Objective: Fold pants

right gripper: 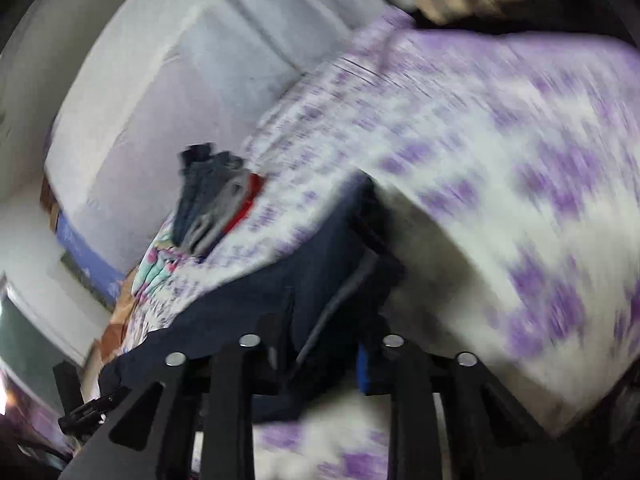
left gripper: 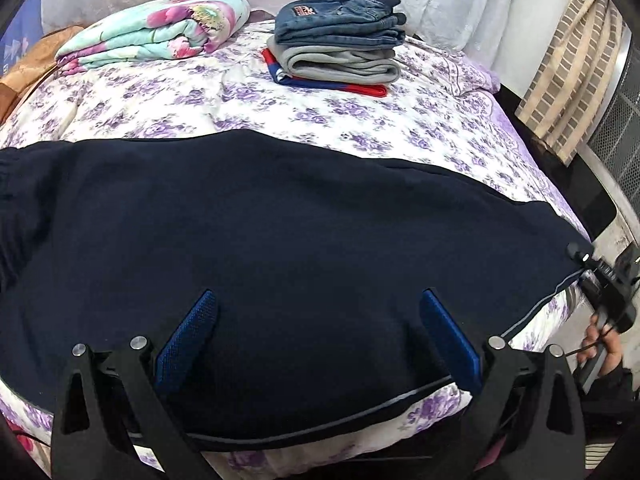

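Dark navy pants [left gripper: 280, 240] with a thin grey side stripe lie spread across the near part of the bed. My left gripper [left gripper: 320, 320] hovers open just over the pants' near edge, its blue pads [left gripper: 192, 340] wide apart with nothing pinched between them. At the pants' right end my right gripper [left gripper: 578, 258] meets the cloth, held by a person's hand [left gripper: 600, 354]. The right wrist view is blurred. There the right gripper [right gripper: 324, 344] has narrow jaws with a bunched, slightly raised piece of the pants [right gripper: 320, 264] between them.
A stack of folded clothes [left gripper: 340, 48], jeans on top of grey and red-blue pieces, sits at the back of the bed [left gripper: 360, 120]. A folded floral blanket [left gripper: 156, 32] lies back left. A striped curtain [left gripper: 572, 80] hangs beyond the bed's right edge.
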{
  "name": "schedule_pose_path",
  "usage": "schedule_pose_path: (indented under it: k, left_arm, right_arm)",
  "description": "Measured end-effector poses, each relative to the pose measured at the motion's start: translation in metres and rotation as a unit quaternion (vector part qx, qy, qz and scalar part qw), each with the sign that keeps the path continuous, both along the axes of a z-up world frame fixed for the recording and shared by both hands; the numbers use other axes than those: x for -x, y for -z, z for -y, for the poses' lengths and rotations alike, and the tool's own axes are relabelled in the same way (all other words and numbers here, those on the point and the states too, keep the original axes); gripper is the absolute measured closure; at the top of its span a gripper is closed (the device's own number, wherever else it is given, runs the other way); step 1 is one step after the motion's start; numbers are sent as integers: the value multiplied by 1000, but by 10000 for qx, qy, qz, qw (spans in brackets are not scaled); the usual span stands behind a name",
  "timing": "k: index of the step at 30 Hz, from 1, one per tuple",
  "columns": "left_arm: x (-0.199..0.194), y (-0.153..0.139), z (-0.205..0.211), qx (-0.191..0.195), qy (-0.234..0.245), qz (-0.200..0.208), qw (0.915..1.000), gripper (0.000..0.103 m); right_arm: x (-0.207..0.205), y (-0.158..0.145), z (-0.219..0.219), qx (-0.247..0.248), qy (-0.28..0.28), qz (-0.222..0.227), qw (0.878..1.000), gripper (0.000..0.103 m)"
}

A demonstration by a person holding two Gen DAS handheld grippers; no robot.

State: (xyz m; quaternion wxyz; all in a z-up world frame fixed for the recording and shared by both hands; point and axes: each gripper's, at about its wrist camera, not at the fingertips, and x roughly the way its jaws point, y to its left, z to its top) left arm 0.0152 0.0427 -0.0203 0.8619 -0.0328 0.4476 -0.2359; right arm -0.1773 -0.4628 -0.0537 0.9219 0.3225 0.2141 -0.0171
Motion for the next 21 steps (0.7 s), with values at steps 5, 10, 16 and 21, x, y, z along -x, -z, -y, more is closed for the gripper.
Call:
schedule_pose_path:
  k: [5,10,16,21]
  left_arm:
    - [5,-10,-17,121,-142,173,9997,5]
    - [16,-14,-48,281,-490,194,9982,5]
    - [18,-9,-79,352,-835,146,9958,5]
    - [13,-3,-73,434,-735,66,9963,5]
  right_arm:
    - [-56,-83,-103,1076,-1322,254,9850,81]
    - [-122,-40,-244,1647,-3222,-798,9288,49]
    - [-100,-35,-264,2317,-3346,-669,9110,45]
    - [-94,-46,-270,3126,-3232,-771,8899,43]
